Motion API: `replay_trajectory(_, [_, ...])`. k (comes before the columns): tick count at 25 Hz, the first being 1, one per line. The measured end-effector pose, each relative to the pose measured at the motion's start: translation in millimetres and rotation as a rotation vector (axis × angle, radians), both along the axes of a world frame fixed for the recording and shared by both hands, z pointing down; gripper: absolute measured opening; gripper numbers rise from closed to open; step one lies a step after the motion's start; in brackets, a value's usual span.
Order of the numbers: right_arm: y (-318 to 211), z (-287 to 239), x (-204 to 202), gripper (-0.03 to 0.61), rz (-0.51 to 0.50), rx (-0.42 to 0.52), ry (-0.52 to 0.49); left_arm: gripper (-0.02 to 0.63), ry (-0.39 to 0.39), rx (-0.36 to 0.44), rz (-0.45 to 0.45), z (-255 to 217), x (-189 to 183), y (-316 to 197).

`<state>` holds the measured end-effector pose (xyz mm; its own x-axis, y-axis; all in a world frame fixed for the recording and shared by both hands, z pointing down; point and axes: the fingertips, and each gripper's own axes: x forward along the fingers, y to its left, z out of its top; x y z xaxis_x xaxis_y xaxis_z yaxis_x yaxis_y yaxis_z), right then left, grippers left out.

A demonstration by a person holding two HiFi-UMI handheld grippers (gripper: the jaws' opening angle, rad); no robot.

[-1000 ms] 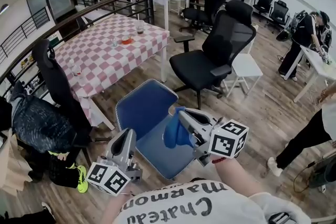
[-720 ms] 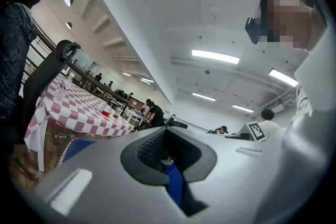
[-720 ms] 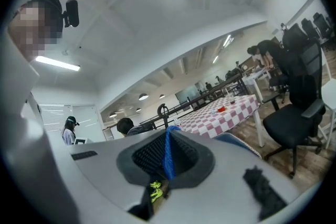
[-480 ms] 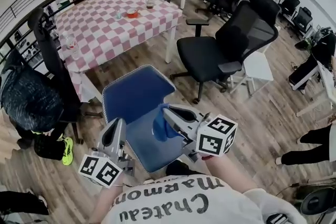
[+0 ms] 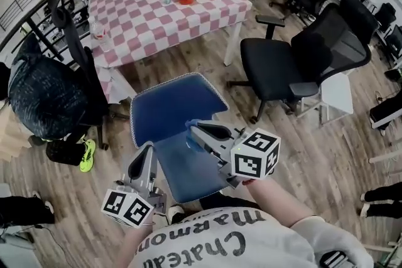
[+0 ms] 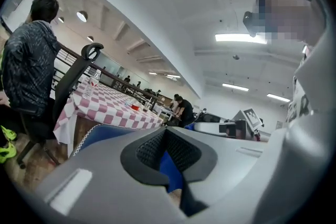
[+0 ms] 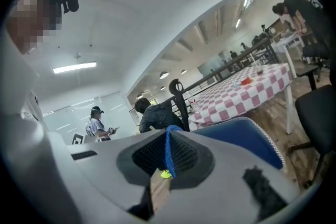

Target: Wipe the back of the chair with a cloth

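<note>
the right gripper [image 5: 192,129] reached from the lower centre of the head view toward upper left, jaws clamped on the blue cloth [image 7: 168,150], whose thin edge stood upright between them, at the lower part of the blue chair [image 5: 168,107] back. the left gripper [image 5: 145,152] hung at lower left, pointing up-frame, jaws closed on nothing.

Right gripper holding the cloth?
Yes, the right gripper is shut on the cloth, a thin blue fold pinched between its pads.
</note>
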<state>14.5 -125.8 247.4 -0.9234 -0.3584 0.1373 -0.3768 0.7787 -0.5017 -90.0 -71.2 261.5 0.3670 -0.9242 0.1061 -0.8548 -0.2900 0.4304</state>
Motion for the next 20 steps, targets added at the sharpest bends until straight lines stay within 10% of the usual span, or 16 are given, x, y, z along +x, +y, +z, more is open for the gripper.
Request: replay_trajectory(20, [-78.5, 122.3, -153.7, 0.026, -0.203, -0.016, 0.129, 0.005, -0.006, -0.140, -0.260, 61.8, -71.5, 7.6])
